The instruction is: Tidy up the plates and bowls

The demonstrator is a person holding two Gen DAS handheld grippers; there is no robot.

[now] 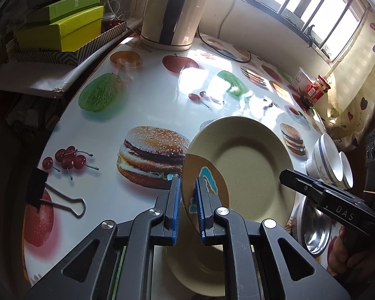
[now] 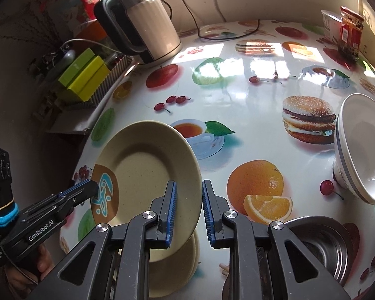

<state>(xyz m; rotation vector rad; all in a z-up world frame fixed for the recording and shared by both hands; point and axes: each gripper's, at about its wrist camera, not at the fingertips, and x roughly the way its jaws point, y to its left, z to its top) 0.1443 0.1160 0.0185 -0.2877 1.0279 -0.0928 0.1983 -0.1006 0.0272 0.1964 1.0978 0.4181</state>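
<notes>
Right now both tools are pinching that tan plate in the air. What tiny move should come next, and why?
Probably lower the tan plate gently onto the matching plate lying on the table beneath it. Both the left gripper and the right gripper clamp its rim with their fingers, it hangs tilted right above that plate, and stacking alike dishes suits tidying.

Both units black plastic – left gripper (image 1: 188, 207) and right gripper (image 2: 188, 212) have blue ribbed pads (image 2: 171, 212), silver pivot screws, white "GenRobot.AI" marking, blue band.
</notes>
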